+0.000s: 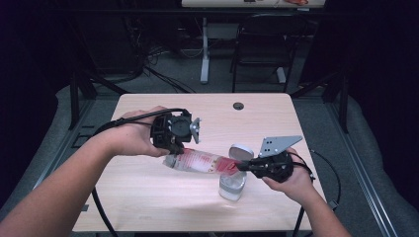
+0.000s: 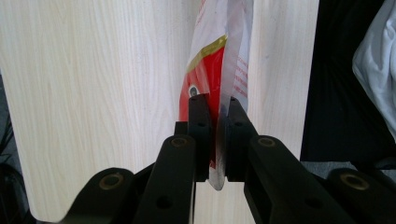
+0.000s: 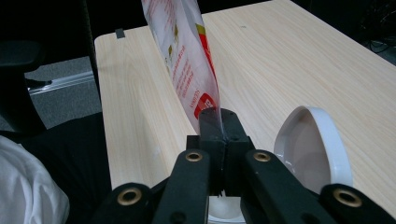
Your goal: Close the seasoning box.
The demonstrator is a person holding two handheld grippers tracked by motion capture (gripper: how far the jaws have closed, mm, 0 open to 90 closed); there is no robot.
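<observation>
Both grippers, left gripper (image 1: 174,148) and right gripper (image 1: 243,166), pinch opposite ends of packet (image 1: 200,161).

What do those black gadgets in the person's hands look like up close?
Each is a hand-held tool of black plastic. The left gripper has a round fan-like housing and a small grey plate; the right gripper carries a larger grey three-cornered plate dotted with holes. Both end in two flat black jaws on linked bars with brass-coloured pivot rings. A black cable trails from each. The forearms are bare, with no sleeves in sight.
</observation>
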